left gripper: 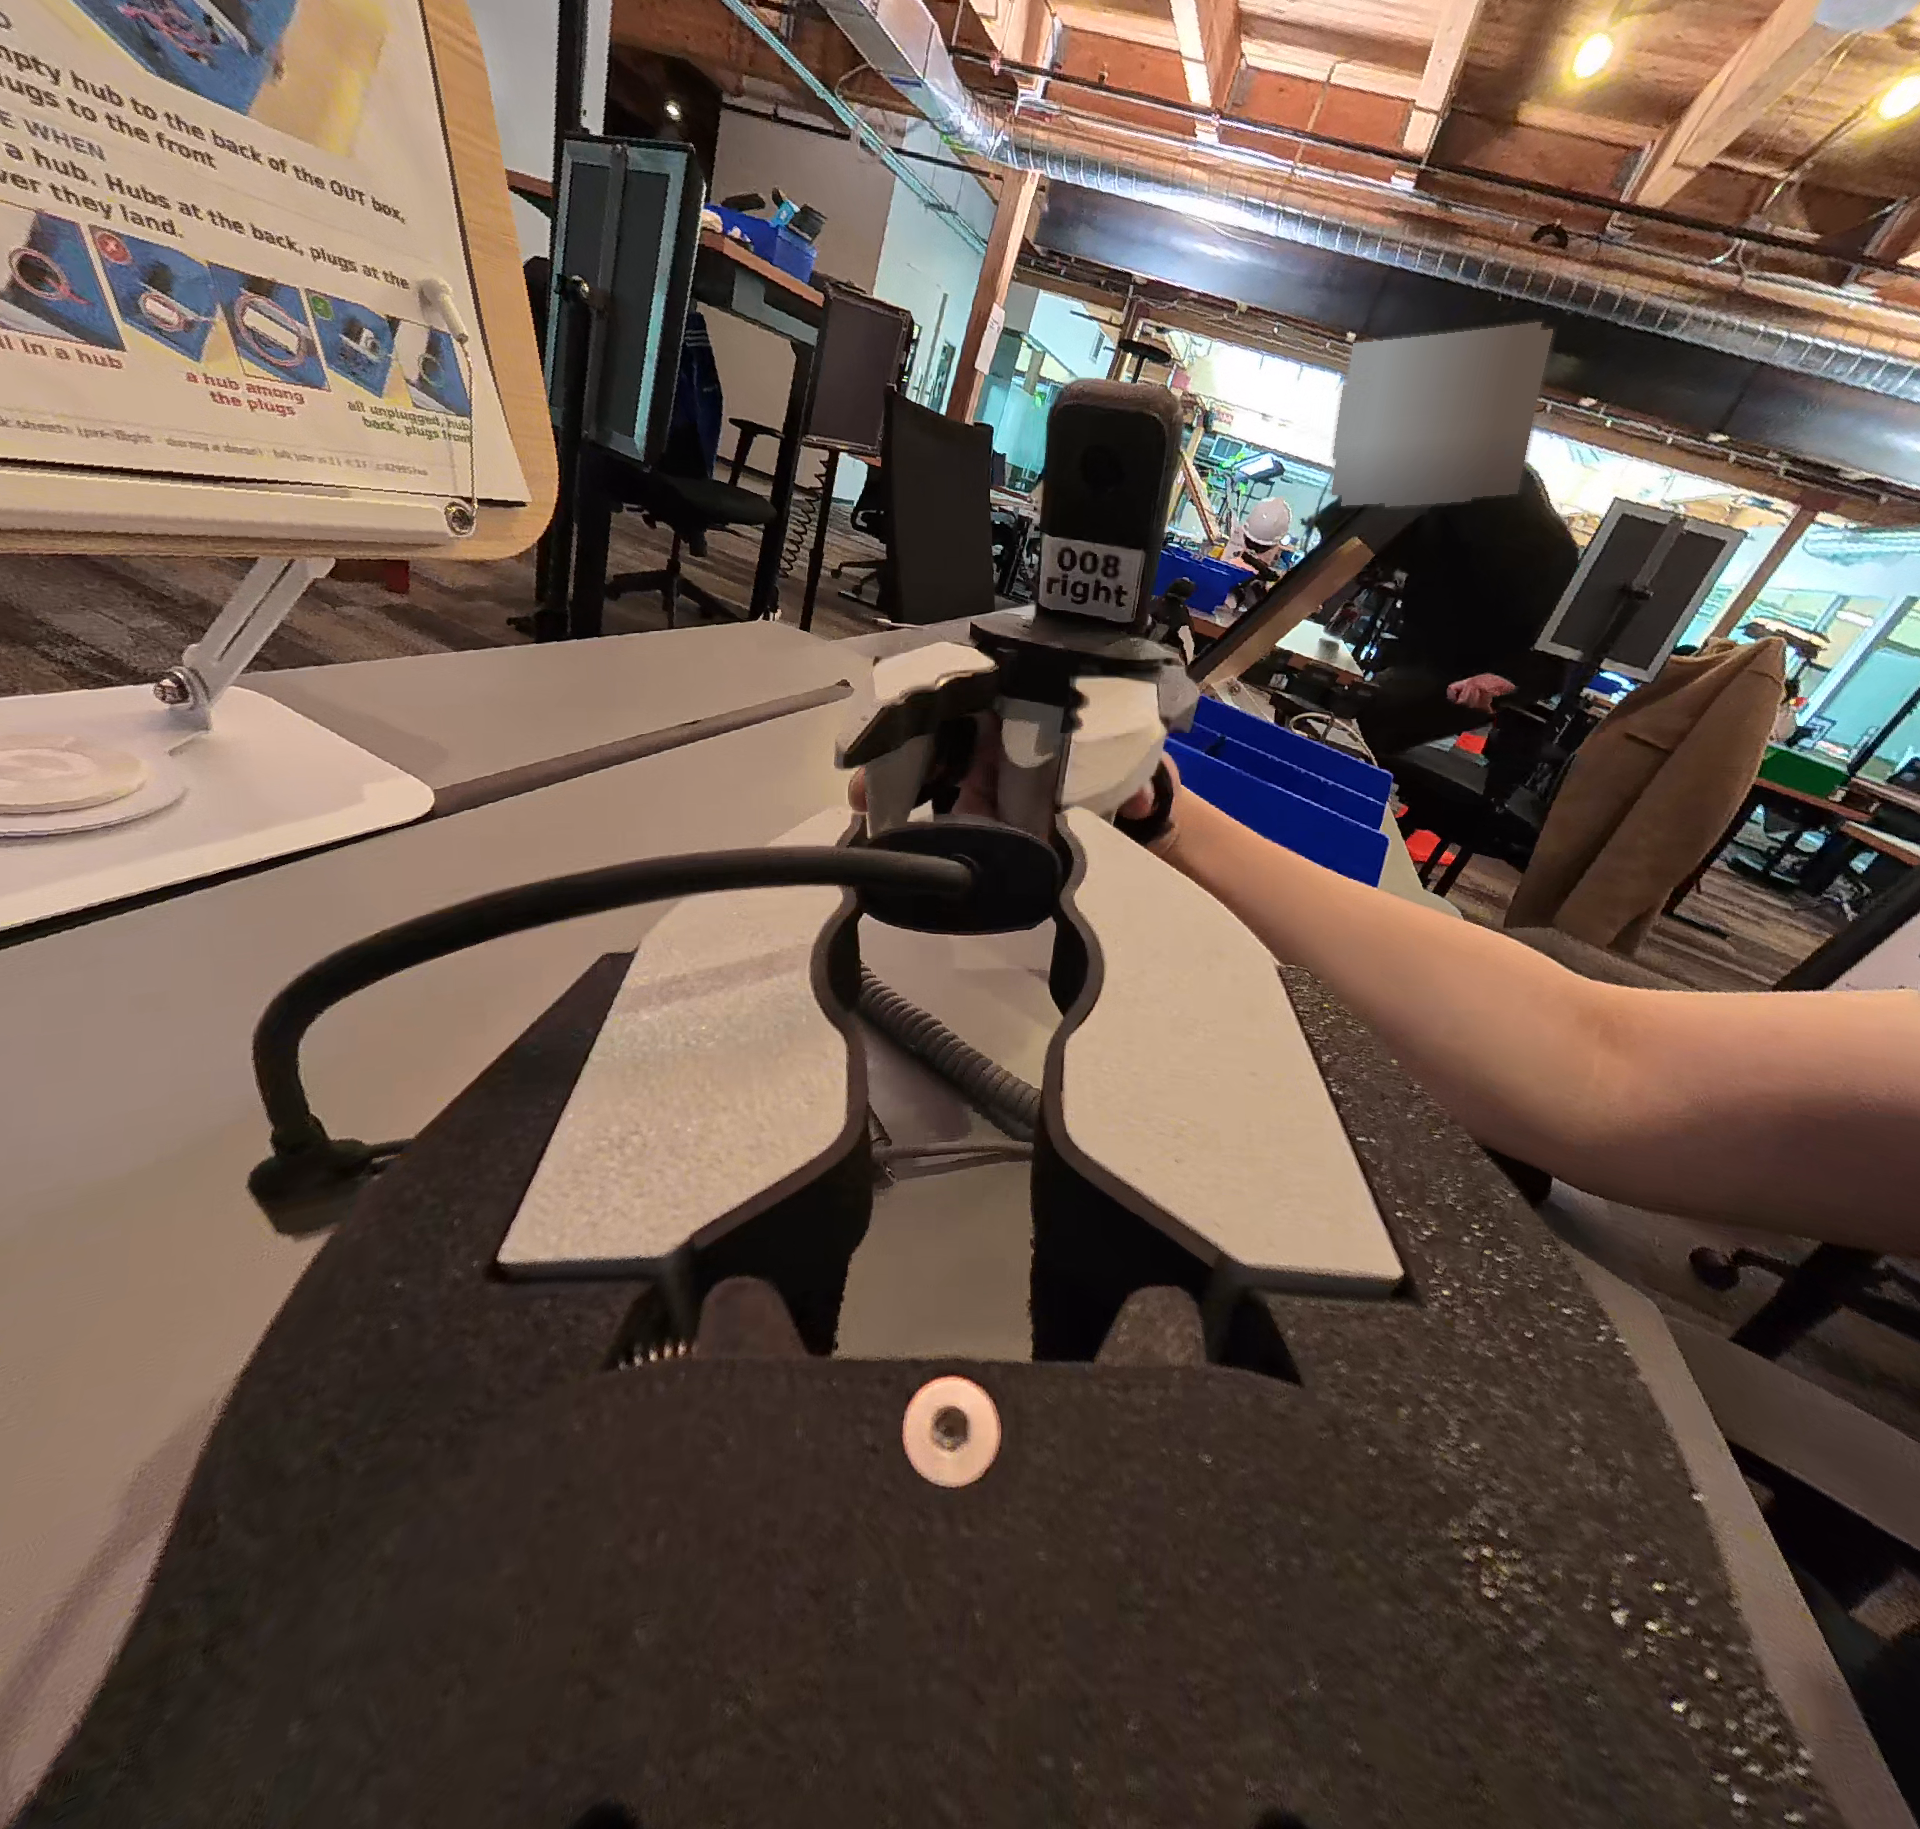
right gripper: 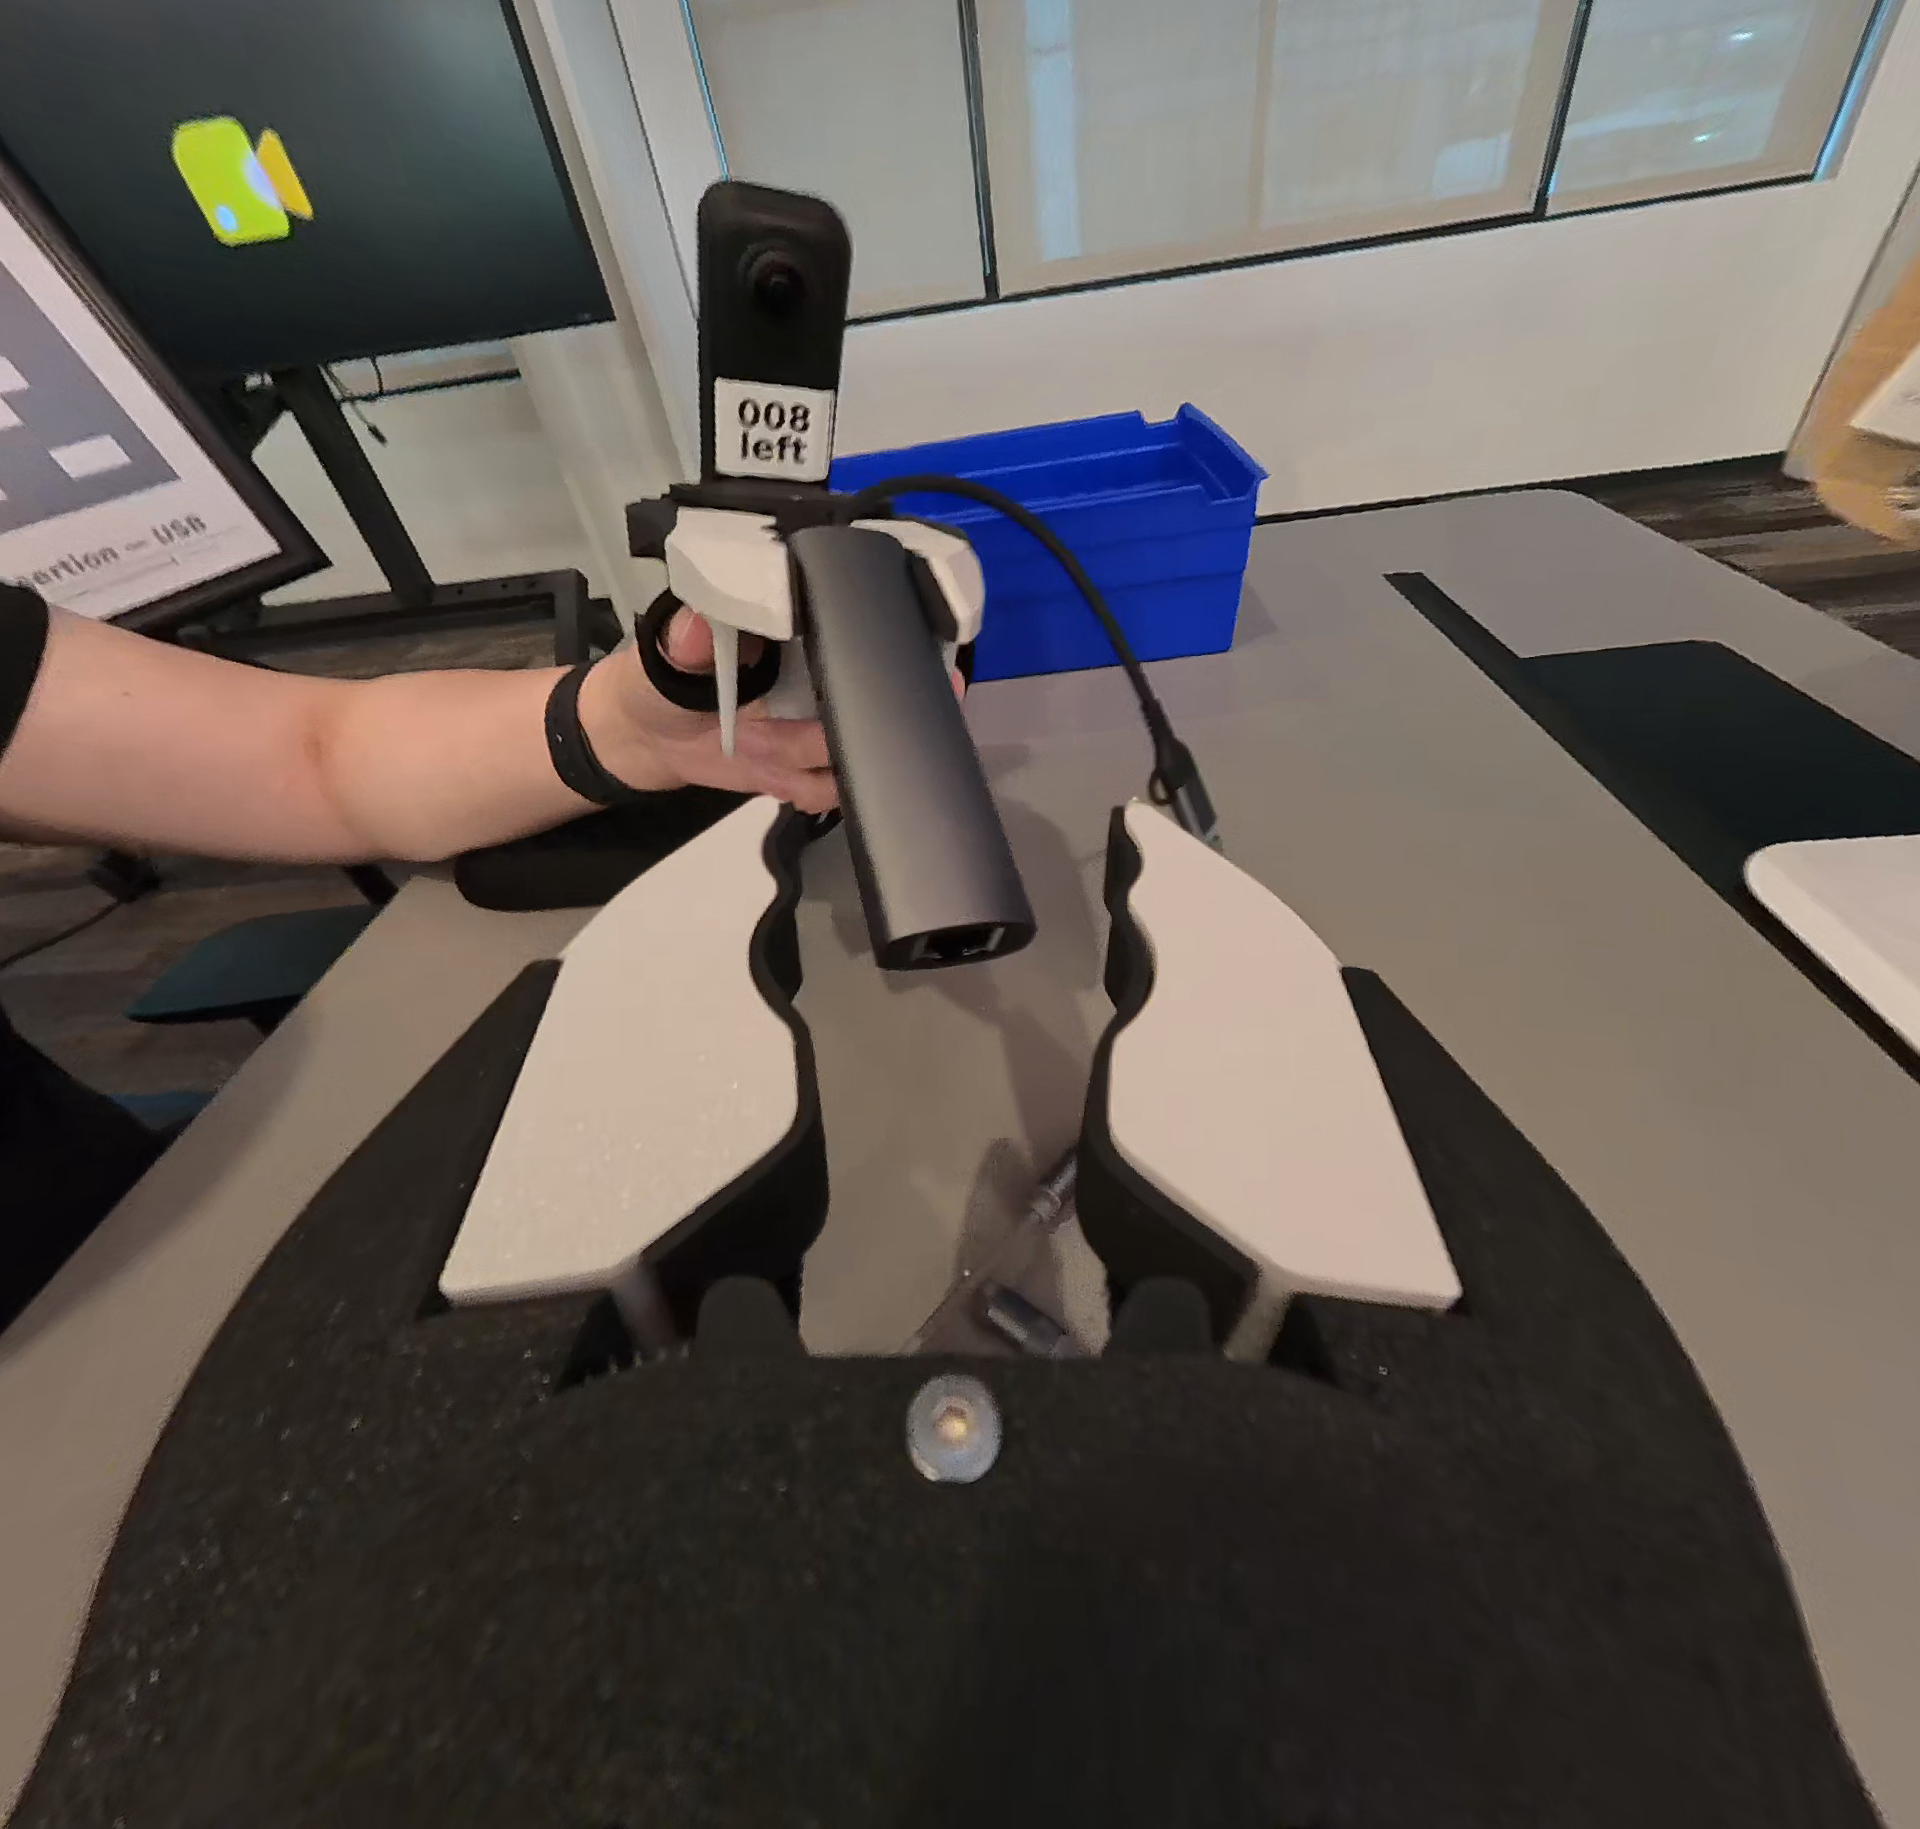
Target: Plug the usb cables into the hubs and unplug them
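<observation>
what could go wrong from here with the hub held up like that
1. The left gripper holds the dark hub only by its far end, so most of it sticks out unsupported; a push on the near port end could lever it loose.
2. The hub's own cable loops free with its plug dangling beside the right gripper, whose open fingers could snag it.
3. The right gripper holds no cable yet, and loose connectors lie under it.
</observation>
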`<act>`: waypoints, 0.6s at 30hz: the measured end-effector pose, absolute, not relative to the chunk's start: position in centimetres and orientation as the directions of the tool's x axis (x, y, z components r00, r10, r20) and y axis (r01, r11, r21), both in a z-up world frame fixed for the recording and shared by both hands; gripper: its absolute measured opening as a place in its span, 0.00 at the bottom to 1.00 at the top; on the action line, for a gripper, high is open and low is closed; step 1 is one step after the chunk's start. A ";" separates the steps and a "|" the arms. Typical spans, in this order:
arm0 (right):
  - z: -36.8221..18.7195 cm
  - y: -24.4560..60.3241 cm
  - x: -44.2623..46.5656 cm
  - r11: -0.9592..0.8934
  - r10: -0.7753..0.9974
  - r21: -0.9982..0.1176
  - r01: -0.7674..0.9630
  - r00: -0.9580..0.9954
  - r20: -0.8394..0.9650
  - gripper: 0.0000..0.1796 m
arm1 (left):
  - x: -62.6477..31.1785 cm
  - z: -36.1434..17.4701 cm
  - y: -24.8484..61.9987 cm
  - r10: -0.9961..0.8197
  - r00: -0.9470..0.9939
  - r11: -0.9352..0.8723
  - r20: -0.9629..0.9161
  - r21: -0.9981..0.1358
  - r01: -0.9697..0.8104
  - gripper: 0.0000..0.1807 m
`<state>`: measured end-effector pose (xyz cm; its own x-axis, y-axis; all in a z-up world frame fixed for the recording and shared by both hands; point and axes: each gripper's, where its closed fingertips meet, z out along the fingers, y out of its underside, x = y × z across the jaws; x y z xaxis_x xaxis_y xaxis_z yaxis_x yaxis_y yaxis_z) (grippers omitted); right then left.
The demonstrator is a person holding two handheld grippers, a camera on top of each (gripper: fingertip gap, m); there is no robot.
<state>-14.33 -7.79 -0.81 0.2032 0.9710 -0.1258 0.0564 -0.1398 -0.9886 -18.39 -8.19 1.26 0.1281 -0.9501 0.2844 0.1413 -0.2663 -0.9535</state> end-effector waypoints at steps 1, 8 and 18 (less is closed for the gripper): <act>-1.2 -8.0 -14.8 -0.134 0.973 -0.988 0.075 0.198 -0.117 0.32 | -18.4 1.3 -8.2 -0.950 0.126 -0.268 0.286 -0.952 0.145 0.18; -1.2 -9.2 -16.0 -0.142 0.986 -0.985 0.094 0.107 -0.132 0.19 | -18.3 1.9 -9.0 -0.956 0.079 -0.268 0.282 -0.951 0.155 0.18; -3.6 -9.7 -15.2 -0.088 0.989 -0.923 0.375 0.140 -0.038 0.18 | -17.9 -0.2 -9.7 -0.972 0.069 -0.225 0.224 -0.974 -0.014 0.28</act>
<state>-15.17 -9.65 -3.62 0.1399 0.9895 -0.0376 0.3753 -0.0881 -0.9227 -17.90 -9.75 -0.24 0.0686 -0.9723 0.2235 -0.0144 -0.2250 -0.9743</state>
